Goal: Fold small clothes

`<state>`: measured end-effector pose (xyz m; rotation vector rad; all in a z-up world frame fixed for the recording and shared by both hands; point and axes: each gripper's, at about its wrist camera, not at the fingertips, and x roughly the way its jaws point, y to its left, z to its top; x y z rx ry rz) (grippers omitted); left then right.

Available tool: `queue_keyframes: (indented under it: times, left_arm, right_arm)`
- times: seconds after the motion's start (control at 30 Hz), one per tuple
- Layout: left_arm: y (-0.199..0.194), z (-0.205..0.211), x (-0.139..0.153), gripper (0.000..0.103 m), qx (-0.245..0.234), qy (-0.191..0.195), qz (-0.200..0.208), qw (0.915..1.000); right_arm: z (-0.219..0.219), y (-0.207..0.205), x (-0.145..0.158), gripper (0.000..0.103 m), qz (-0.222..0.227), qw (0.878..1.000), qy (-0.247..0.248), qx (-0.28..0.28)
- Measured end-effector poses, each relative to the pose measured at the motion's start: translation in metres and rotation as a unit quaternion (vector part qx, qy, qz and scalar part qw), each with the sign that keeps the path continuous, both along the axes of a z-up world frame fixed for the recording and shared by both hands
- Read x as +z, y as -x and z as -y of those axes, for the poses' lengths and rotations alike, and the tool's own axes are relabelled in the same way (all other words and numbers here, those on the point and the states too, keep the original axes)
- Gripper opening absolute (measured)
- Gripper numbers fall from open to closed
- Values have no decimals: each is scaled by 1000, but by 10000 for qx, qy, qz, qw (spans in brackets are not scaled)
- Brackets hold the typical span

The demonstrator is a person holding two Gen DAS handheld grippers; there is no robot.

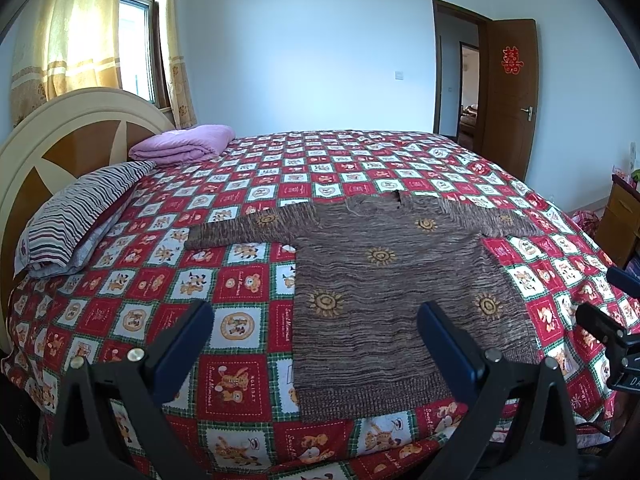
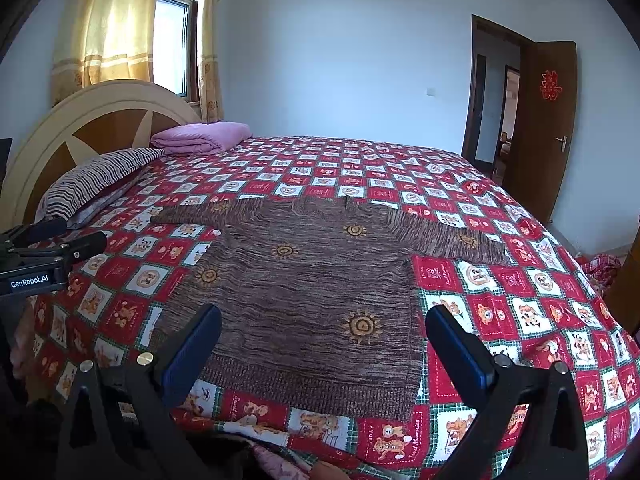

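On the bedspread (image 1: 240, 316), flat brown sweater (image 1: 384, 280)

Brown knitted sweater (image 1: 384, 280) with yellow sun motifs, lying flat and unfolded, sleeves outstretched, hem nearest the camera; centre of frame.

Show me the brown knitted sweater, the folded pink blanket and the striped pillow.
Brown knitted sweater (image 1: 384, 280): left wrist view, chest middle.
Folded pink blanket (image 1: 188, 144): left wrist view, top surface.
Striped pillow (image 2: 100, 180): right wrist view, upper face.
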<state>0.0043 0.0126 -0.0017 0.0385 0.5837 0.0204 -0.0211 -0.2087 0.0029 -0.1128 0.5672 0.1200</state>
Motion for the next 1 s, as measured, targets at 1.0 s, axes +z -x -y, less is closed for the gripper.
queue_keyframes:
  times: [1.0]
  left_arm:
    - [-21,-13,-24,103,-19,89,-243,9997]
  right_arm:
    - [27,-36,-32,102,-671,9971,-367,40]
